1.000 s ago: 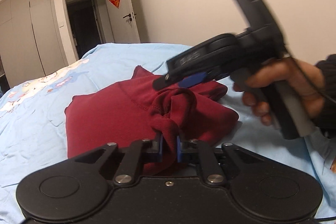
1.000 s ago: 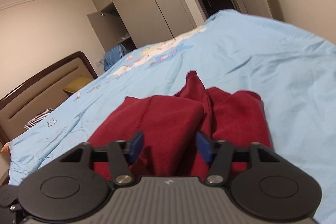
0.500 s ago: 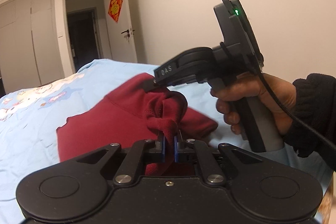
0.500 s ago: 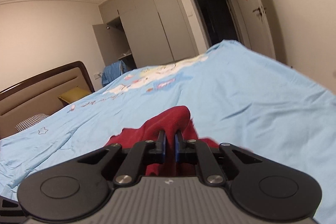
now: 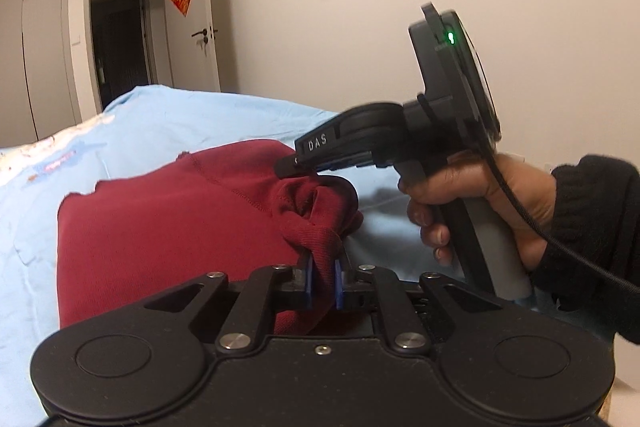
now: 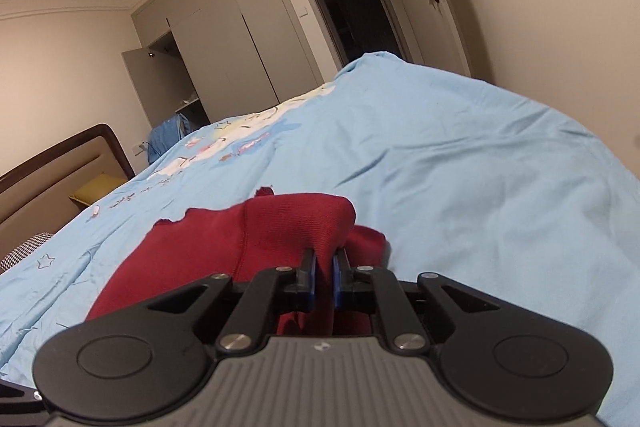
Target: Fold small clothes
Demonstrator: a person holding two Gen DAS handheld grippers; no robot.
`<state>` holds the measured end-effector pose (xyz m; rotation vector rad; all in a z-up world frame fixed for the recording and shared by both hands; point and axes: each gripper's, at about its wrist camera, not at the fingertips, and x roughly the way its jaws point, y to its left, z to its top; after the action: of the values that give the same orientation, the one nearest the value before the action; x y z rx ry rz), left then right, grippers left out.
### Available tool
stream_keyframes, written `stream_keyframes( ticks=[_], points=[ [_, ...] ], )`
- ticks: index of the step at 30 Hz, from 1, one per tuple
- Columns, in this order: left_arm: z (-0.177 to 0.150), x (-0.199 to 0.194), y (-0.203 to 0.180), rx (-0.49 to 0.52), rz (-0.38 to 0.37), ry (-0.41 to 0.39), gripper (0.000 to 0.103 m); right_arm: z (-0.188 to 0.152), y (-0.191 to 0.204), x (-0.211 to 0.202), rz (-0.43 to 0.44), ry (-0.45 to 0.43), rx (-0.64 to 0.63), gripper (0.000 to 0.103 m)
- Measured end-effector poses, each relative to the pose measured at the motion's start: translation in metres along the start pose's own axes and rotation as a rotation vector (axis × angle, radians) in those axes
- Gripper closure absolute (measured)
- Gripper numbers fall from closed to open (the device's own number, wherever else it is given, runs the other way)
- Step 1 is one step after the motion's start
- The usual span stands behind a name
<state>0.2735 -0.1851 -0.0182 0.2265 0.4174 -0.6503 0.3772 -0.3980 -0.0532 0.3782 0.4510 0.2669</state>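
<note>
Clamped tight on bunched red cloth, both pairs of jaws: left gripper [image 5: 323,281] at lower centre of its frame, right gripper [image 6: 324,277] likewise, each pinching a gathered fold of the dark red garment [image 5: 168,227] spread across the blue bedsheet [image 6: 460,167] at mid-frame. Best carried over level and together, grips kept matched so the lifted edge lands square on the flat part (raw hem toward upper left looks uneven). Worth lowering slowly before letting go, to avoid a lumpy fold.
</note>
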Motion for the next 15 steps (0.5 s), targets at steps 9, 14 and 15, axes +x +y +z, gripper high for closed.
stream_keyframes(
  ticks=[9, 14, 15],
  points=[
    [0.002, -0.003, 0.016, -0.094, -0.040, -0.014, 0.066, -0.003, 0.003, 0.000, -0.011, 0.003, -0.006, 0.093],
    [0.005, -0.012, 0.029, -0.190, -0.026, -0.038, 0.034, -0.003, 0.005, -0.001, -0.021, 0.006, -0.009, 0.086],
    [0.005, -0.015, 0.031, -0.210, -0.003, -0.050, 0.025, -0.003, 0.006, -0.002, -0.024, 0.003, -0.013, 0.085]
  ],
)
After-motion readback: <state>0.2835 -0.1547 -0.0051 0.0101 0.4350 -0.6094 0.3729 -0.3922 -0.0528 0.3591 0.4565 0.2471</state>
